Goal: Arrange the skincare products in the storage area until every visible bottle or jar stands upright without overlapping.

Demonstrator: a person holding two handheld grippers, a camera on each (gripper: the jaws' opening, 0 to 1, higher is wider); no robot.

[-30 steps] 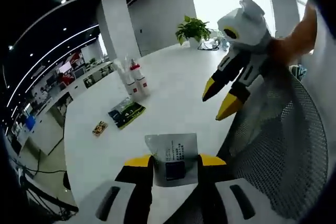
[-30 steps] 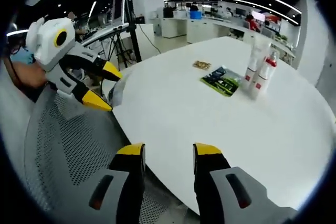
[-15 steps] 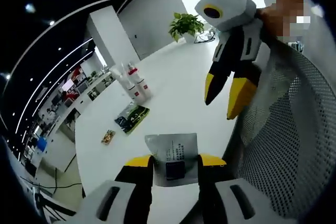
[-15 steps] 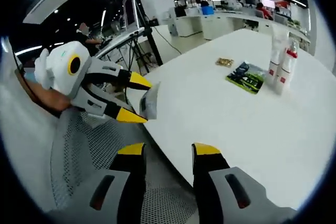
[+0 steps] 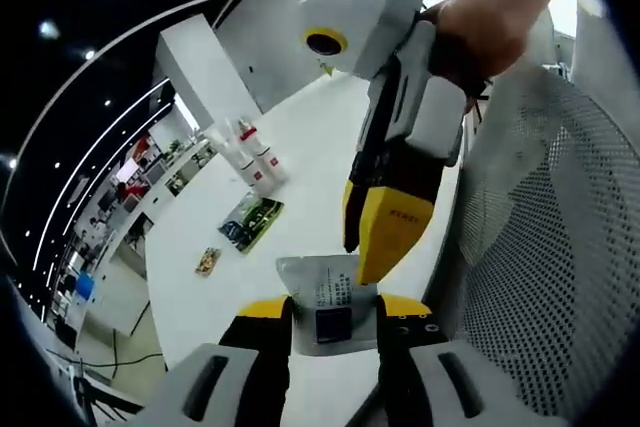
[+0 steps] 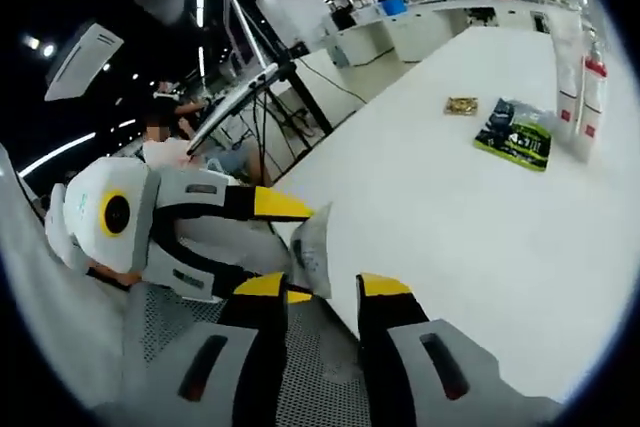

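The silvery sachet [image 5: 328, 299] is pinched between the left gripper [image 5: 333, 307] jaws at the near edge of the white table [image 5: 300, 172], its long axis running straight out along the jaws, printed face up, top end pointing toward the table's middle. The right gripper [image 5: 385, 227], jaws spread, hangs just above that far end, yellow tips pointing down at it. Beyond the sachet on the table lie a green packet [image 5: 248, 221] and a small brown packet [image 5: 208, 262]; farther still, two white bottles [image 5: 248, 150] stand upright, side by side. A mesh chair back [image 5: 540, 267] sits beside the table.
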